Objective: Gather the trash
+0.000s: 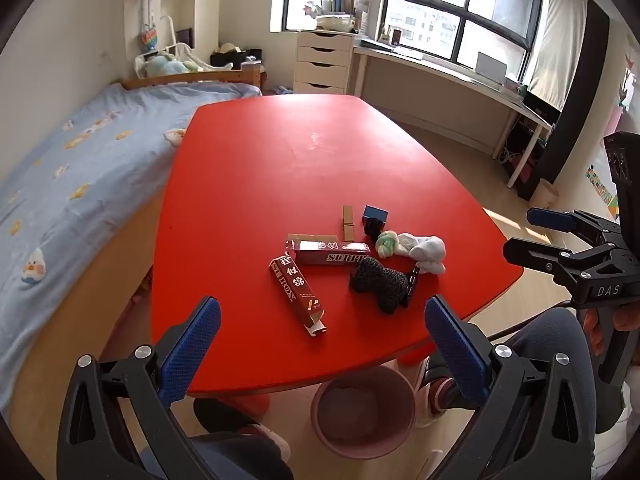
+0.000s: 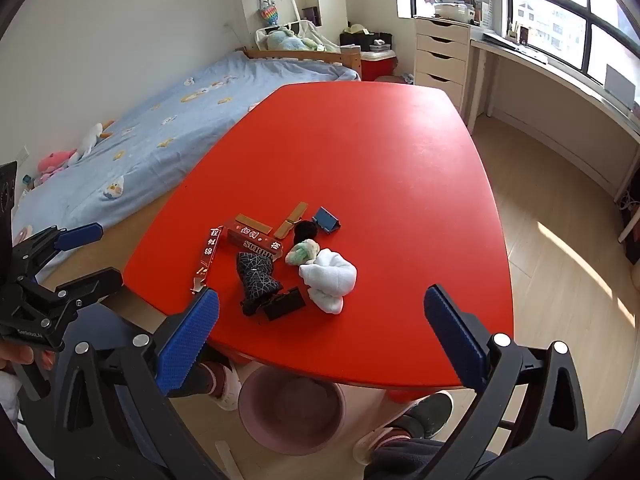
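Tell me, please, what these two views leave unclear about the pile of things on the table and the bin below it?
- Pink bin: far side hidden under the red table edge in both wrist views; contents unclear.
- Small black thing behind the green-and-white bundle: too small to identify.
- Flat black piece: partly covered by the black patterned bundle; unidentifiable.
- Lettering on the long red box: too small to read fully.

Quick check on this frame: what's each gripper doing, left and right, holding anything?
Left gripper: open wide, holding nothing, above the near edge of the red table.
Right gripper: open wide, holding nothing, also above the near edge.
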`<state>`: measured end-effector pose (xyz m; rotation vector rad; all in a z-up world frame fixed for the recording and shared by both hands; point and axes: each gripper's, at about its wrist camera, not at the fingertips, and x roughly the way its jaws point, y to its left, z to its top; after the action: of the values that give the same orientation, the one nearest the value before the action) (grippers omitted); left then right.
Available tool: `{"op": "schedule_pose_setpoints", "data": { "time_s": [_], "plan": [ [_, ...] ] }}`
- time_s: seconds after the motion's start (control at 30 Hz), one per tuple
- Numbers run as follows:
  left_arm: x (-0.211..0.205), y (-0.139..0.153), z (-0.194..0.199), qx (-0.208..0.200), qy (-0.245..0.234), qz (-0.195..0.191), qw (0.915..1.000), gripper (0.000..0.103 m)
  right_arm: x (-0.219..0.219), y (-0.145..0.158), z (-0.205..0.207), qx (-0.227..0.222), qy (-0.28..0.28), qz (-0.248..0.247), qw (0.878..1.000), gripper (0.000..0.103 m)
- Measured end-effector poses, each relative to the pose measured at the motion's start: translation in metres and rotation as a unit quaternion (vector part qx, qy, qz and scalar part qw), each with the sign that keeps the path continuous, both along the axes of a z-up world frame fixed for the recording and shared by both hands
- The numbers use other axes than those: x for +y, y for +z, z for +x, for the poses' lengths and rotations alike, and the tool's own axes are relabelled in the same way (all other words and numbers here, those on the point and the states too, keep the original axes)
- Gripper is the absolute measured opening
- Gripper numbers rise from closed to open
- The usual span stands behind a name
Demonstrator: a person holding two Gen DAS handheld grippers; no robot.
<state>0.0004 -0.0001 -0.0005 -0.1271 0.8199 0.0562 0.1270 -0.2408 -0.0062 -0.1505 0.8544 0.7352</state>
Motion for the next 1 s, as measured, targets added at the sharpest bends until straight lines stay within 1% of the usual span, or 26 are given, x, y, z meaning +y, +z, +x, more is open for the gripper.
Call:
{"op": "schedule_pose_setpoints", "data": {
  "time_s": [0.07,0.2,0.23,0.3,0.33,0.37,0.5,0.57,0.83,1.0],
  "plan": [
    [0.0,-0.001,0.001,0.007,0.003,-0.002,1.0,0.098,0.0,-0.001,0.0,0.002,0.002,0.002,1.0,0.1],
    [-0.004,-0.003,0.002,0.007,-0.001,-0.007,0.9999,0.098,0.001,-0.002,0.0,0.005,0.001,-0.004,1.0,0.1],
    [-0.001,-0.006,0.004,0.007,0.002,-0.019,0.9998,0.098,0.0,-0.004,0.0,0.006,0.001,-0.004,1.0,0.1],
    [-0.002,-0.009,0.005,0.007,0.003,-0.024,0.9997,0.098,0.002,-0.008,0.001,0.007,0.002,-0.007,1.0,0.1],
    [0.005,-0.005,0.003,0.004,0.001,-0.033,0.9994,0.098,0.003,-0.01,0.002,0.008,0.004,-0.008,1.0,0.1],
    [0.005,-0.005,0.003,0.003,0.002,-0.034,0.9994,0.098,0.003,-0.012,0.002,0.009,0.006,-0.009,1.0,0.1],
    [0.006,-0.007,0.006,0.007,0.002,-0.03,0.9995,0.098,0.008,-0.018,0.001,0.008,0.013,-0.015,1.0,0.1],
    [0.005,-0.008,0.006,0.007,0.003,-0.022,0.9997,0.098,0.009,-0.018,0.0,0.007,0.015,-0.017,1.0,0.1],
    [0.005,-0.008,0.006,0.007,0.0,-0.012,0.9999,0.098,0.006,-0.019,-0.001,0.011,0.013,-0.015,1.0,0.1],
    [0.007,-0.007,0.005,0.007,0.006,-0.013,0.9999,0.098,0.006,-0.019,-0.001,0.013,0.013,-0.014,1.0,0.1]
  ]
}}
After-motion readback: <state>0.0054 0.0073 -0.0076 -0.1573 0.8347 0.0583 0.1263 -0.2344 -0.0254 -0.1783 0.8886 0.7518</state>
